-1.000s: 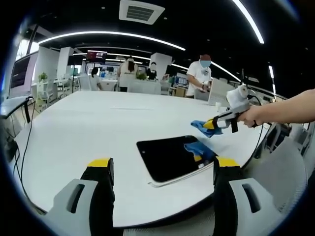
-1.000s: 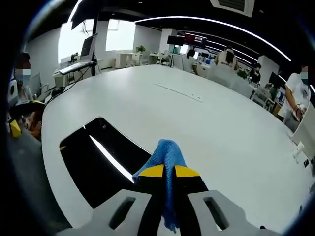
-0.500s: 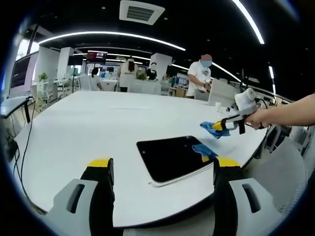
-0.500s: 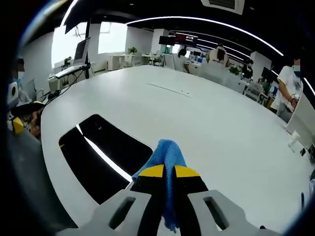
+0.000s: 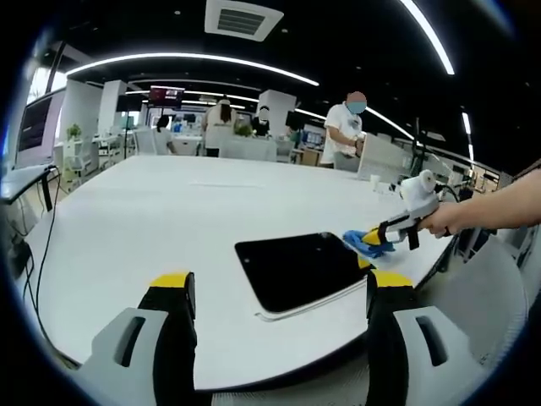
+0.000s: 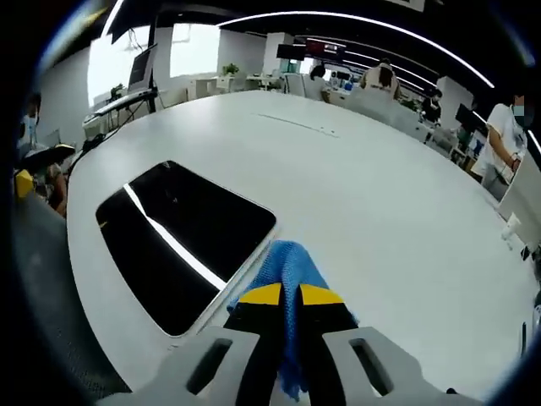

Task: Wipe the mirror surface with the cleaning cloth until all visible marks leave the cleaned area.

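Note:
A dark rectangular mirror (image 5: pixel 297 271) lies flat near the front edge of the white table (image 5: pixel 169 211). Its glass reflects a bright ceiling light strip (image 6: pixel 169 245) in the right gripper view. My right gripper (image 6: pixel 289 298) is shut on the blue cleaning cloth (image 6: pixel 292 266), which hangs just past the mirror's (image 6: pixel 182 237) right edge. In the left gripper view the right gripper (image 5: pixel 397 227) comes in from the right, held by a hand, with the cloth (image 5: pixel 365 244) low at the mirror's far right corner. My left gripper (image 5: pixel 275 292) stands open, apart from the mirror, nothing between its jaws.
The large white table stretches far back. People (image 5: pixel 347 131) stand at desks beyond it. A small white cup (image 5: pixel 374 179) sits near the table's right side. Cables (image 5: pixel 42 237) hang at the left edge.
The right gripper has carried the cloth rightward off the mirror and lower, from above the glass to its right edge. The cloth's reflection has left the mirror. The left gripper has not moved.

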Tool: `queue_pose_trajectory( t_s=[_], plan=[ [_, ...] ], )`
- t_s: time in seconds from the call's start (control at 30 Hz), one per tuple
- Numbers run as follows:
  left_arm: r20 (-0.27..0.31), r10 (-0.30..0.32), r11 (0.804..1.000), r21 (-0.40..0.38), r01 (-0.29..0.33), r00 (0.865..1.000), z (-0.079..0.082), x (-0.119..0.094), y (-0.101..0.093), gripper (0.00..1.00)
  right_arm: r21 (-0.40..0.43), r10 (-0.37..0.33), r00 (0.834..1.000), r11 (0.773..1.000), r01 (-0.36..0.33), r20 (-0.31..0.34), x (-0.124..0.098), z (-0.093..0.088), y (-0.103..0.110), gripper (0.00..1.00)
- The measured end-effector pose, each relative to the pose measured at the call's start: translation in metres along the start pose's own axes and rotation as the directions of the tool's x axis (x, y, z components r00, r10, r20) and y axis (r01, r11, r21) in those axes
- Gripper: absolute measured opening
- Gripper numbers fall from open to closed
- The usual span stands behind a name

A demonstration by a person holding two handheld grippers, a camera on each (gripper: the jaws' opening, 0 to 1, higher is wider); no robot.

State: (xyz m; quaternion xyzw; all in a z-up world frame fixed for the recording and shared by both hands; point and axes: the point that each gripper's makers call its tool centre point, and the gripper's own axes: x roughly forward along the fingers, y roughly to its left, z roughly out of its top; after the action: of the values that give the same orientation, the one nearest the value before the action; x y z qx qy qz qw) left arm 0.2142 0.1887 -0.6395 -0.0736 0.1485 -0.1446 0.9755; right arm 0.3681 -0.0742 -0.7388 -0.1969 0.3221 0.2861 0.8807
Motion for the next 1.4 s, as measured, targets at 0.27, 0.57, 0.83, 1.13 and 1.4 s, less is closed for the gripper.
queue_pose_trajectory(
  t_s=[0.27, 0.57, 0.83, 1.13, 1.4],
  plan=[
    [-0.003, 0.004, 1.000, -0.001, -0.004, 1.000, -0.001, 0.000, 0.001, 0.81, 0.106, -0.023, 1.000, 0.994, 0.023, 0.003, 0.002, -0.006, -0.003, 0.01],
    [0.000, 0.002, 1.000, -0.003, -0.002, 1.000, -0.001, 0.001, 0.001, 0.81, 0.114, -0.015, 1.000, 0.993, 0.013, 0.016, 0.002, -0.005, -0.001, 0.02],
    [-0.006, -0.007, 1.000, -0.007, 0.007, 1.000, -0.002, 0.001, 0.000, 0.77, 0.073, -0.040, 0.999, 0.997, 0.039, 0.016, 0.003, -0.003, -0.001, 0.02],
    [-0.003, 0.002, 1.000, -0.007, -0.002, 1.000, -0.001, 0.001, 0.001, 0.80, 0.154, -0.041, 0.999, 0.987, 0.040, 0.006, 0.008, -0.002, -0.007, 0.04],
    [-0.004, 0.011, 1.000, -0.006, -0.011, 1.000, -0.001, 0.000, 0.002, 0.82, 0.150, -0.018, 0.999, 0.989, 0.013, 0.036, 0.003, 0.015, -0.006, 0.12]
  ],
)
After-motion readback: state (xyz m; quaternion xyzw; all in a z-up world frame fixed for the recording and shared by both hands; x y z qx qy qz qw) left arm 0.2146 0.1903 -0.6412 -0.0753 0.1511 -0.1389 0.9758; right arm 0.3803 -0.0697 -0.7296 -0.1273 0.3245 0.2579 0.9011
